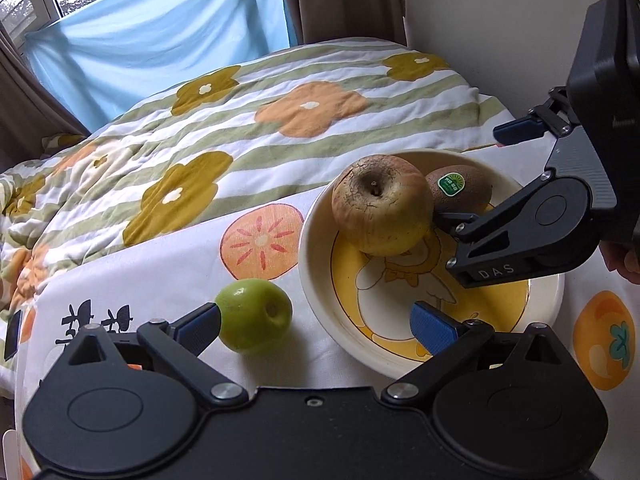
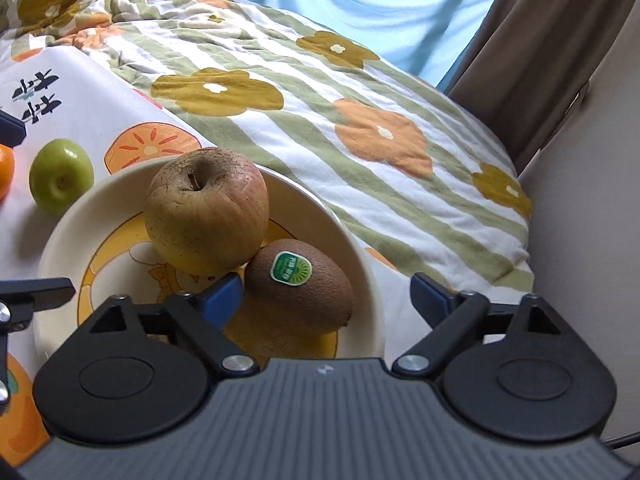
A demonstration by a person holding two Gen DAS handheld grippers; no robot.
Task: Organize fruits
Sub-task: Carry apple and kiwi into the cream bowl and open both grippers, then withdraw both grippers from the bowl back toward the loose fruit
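Observation:
A cream bowl [image 1: 316, 280] with a yellow cartoon bottom holds a wrinkled yellow-red apple [image 1: 380, 204] and a brown kiwi [image 1: 460, 192] with a green sticker. A small green apple [image 1: 256, 316] lies on the cloth left of the bowl. My left gripper [image 1: 316, 328] is open; its left finger touches the green apple, its right finger is over the bowl. My right gripper [image 2: 328, 296] is open around the kiwi [image 2: 300, 288], beside the apple [image 2: 208, 212] in the bowl [image 2: 56, 240]. The green apple [image 2: 60, 176] and part of an orange [image 2: 5, 172] lie at the left.
The table has a white cloth [image 1: 120, 272] printed with orange fruit. Behind it is a bed with a flowered striped quilt [image 1: 240, 120]. A blue curtain and window are at the back, a wall [image 1: 500, 20] at the right.

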